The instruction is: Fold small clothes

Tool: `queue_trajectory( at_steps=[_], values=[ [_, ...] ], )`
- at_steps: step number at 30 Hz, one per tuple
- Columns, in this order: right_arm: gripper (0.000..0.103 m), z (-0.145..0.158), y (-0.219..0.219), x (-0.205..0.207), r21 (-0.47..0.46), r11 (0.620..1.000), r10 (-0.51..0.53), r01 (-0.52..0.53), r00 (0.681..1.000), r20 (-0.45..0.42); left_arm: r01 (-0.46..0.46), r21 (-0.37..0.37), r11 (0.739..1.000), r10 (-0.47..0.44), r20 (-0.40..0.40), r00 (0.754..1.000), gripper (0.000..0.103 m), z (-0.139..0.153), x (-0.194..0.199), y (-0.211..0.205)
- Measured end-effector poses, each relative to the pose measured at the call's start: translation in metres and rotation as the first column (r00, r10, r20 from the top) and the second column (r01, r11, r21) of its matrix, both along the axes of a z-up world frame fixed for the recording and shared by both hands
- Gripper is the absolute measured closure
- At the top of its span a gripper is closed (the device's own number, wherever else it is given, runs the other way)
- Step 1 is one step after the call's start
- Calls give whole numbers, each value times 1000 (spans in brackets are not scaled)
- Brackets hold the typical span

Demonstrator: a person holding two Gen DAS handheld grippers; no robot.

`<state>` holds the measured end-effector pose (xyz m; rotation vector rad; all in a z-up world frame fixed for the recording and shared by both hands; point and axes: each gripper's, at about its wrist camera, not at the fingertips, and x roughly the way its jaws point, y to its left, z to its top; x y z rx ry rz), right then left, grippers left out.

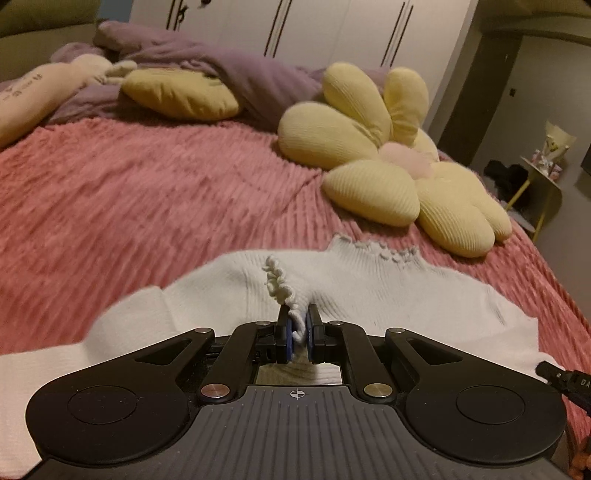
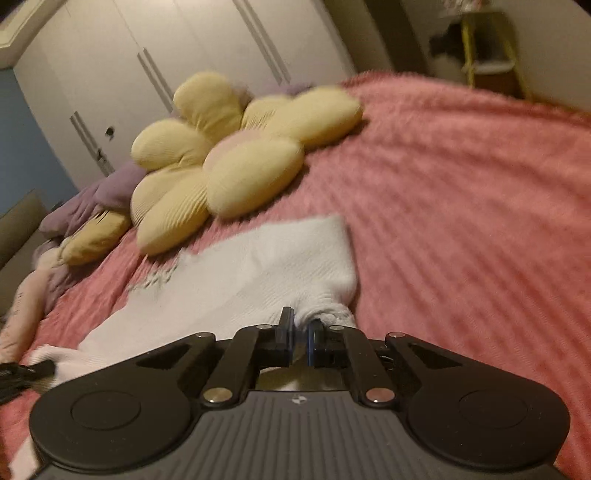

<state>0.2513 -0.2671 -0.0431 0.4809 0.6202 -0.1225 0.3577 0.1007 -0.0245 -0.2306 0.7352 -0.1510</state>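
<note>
1. Garment: a white knit sweater (image 1: 369,291) lies spread on the pink ribbed bedspread (image 1: 147,199), directly ahead of both cameras; a ruffled neckline sits at its far edge, toward 12 o'clock in the left wrist view.
2. Left claw (image 1: 299,328): clenched on a ruffled edge of the white knit sweater, which stands up between the blue pads (image 1: 289,334) and rises toward 11 o'clock.
3. Right claw (image 2: 301,338): clenched on a bunched corner of the white knit sweater (image 2: 258,266); the cloth gathers into the jaws and fans out toward 11 o'clock. This view is blurred.
4. Cross-sighting: a black part of the right tool shows at 4 o'clock in the left wrist view, beside the sweater's edge.
5. Surroundings: a yellow flower-shaped cushion (image 1: 388,166) rests on the bedspread at 1 o'clock, near the sweater but apart from it; a yellow pillow (image 1: 181,94) and purple bedding (image 1: 236,70) lie at 11 o'clock; white wardrobe doors (image 1: 332,29) stand behind.
</note>
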Motion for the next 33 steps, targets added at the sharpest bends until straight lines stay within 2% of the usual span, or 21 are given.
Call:
queue_trajectory(
  at_steps=[3, 5, 7, 8, 10, 11, 12, 15, 17, 18, 20, 22, 24, 26, 28, 31, 32, 33],
  values=[
    [97, -12, -1, 0, -7, 1000, -8, 8, 999, -41, 8, 48, 999, -3, -102, 995, 93, -19, 6, -5],
    [97, -14, 1, 1, -36, 999, 18, -20, 998, -55, 10, 61, 998, 1, -173, 985, 84, -31, 7, -4],
    [92, -8, 5, 6, -62, 996, 65, -71, 994, -93, 1, 65, 998, 10, -167, 986, 79, -32, 3, -2],
    [87, -3, 6, 5, -67, 993, 86, -94, 990, -111, -3, 70, 998, 15, -171, 985, 74, -30, 1, -1],
    [68, 6, 6, -2, -52, 990, 120, -128, 984, -129, -11, 69, 998, 23, -171, 985, 69, -26, -3, 3],
    [54, 10, 6, -9, -35, 989, 137, -142, 983, -124, -14, 75, 997, 27, -171, 985, 64, -24, -5, 5],
    [44, 15, 7, -16, -32, 988, 145, -150, 982, -118, -22, 86, 996, 36, -174, 984, 62, -22, -7, 6],
    [43, 30, 12, -33, -52, 981, 184, -189, 979, -88, -40, 102, 994, 56, -164, 985, 57, -14, -15, 8],
    [46, 38, 20, -34, -88, 974, 204, -209, 977, -63, -48, 102, 994, 63, -148, 987, 51, -7, -20, 7],
    [55, 40, 26, -30, -121, 968, 215, -221, 975, -63, -47, 98, 994, 61, -139, 988, 51, -4, -22, 5],
    [64, 40, 41, -15, -196, 949, 236, -247, 968, -81, -36, 84, 996, 47, -130, 990, 48, -1, -23, 1],
    [72, 36, 53, 3, -218, 935, 265, -280, 959, -98, -18, 62, 998, 26, -131, 991, 48, 0, -21, -4],
    [79, 29, 64, 19, -265, 918, 274, -297, 954, -121, -4, 46, 999, 11, -146, 989, 49, -4, -17, -8],
    [79, 18, 69, 33, -311, 902, 263, -300, 952, -157, 2, 50, 999, 7, -175, 984, 57, -12, -13, -11],
    [80, 5, 66, 43, -322, 898, 242, -300, 948, -208, 5, 77, 997, 10, -196, 980, 60, -20, -10, -13],
    [91, -2, 60, 44, -387, 872, 237, -299, 951, -200, 2, 154, 988, 27, -185, 982, 65, -25, -10, -12],
    [100, -3, 61, 45, -425, 855, 231, -298, 951, -203, 3, 159, 987, 27, -192, 981, 65, -28, -10, -10],
    [101, -5, 62, 47, -451, 839, 233, -304, 950, -206, 2, 141, 990, 27, -201, 979, 66, -30, -9, -5]
  ],
)
